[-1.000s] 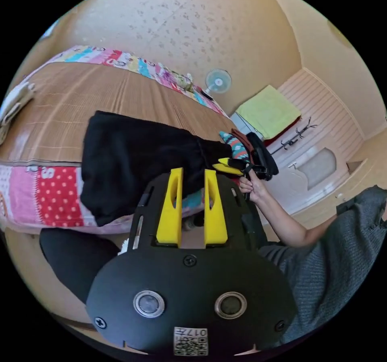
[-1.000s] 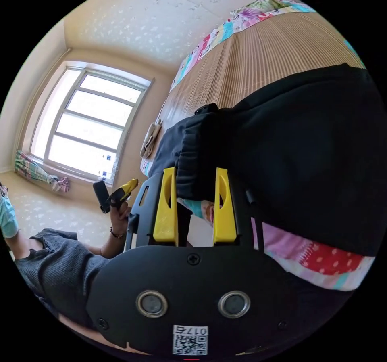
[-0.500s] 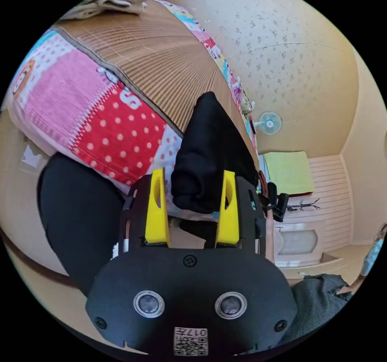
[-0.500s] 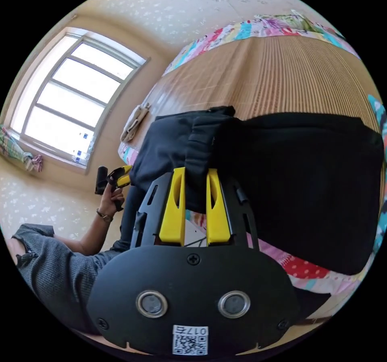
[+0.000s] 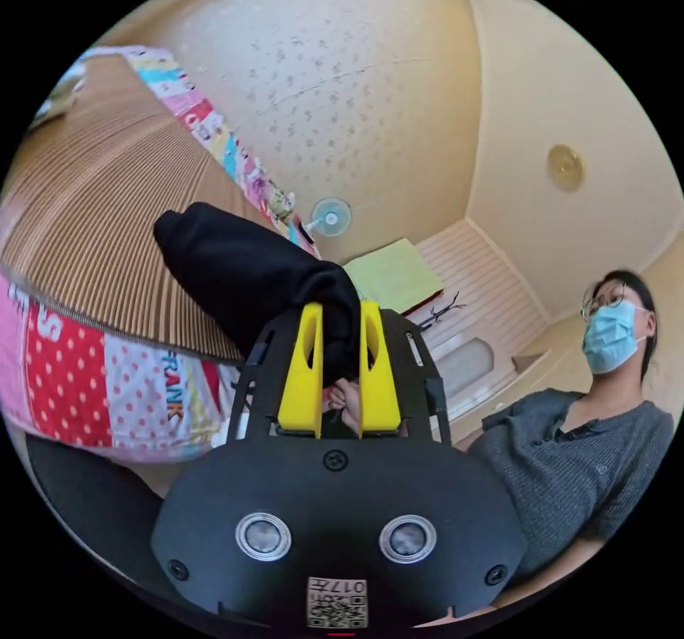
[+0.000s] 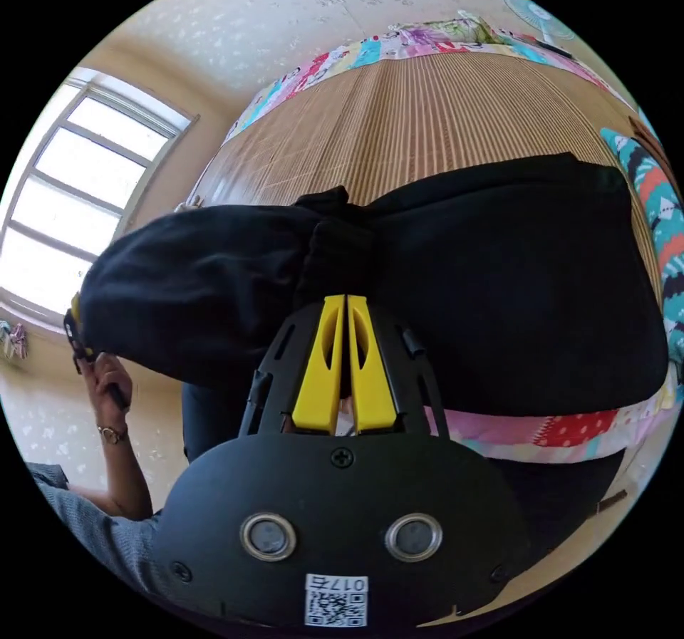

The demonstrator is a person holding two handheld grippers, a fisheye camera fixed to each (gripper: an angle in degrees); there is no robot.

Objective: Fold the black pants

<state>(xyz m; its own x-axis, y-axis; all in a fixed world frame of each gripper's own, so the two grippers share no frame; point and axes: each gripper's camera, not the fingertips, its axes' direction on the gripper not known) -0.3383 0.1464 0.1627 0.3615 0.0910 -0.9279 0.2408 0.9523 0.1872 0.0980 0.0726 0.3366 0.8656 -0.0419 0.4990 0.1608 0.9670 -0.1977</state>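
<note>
Left tongs (image 5: 339,325): clamped on a bunched end of the black pants (image 5: 249,276).
Right tongs (image 6: 347,318): pressed together on a gathered fold of the pants.
Pants: soft, limp, light — draped over the bed (image 6: 399,112) edge, on its mat; best pinched at hems or waistband.
Hidden: which part each pinch holds — black folds swallow the seams.

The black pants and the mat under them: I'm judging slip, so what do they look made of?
Black pants: soft, matte, thick knit or fleece-like cloth, no sheen, bulging folds. Mat: probably woven bamboo or reed, judging by its fine tan parallel slats with slight gloss.
</note>
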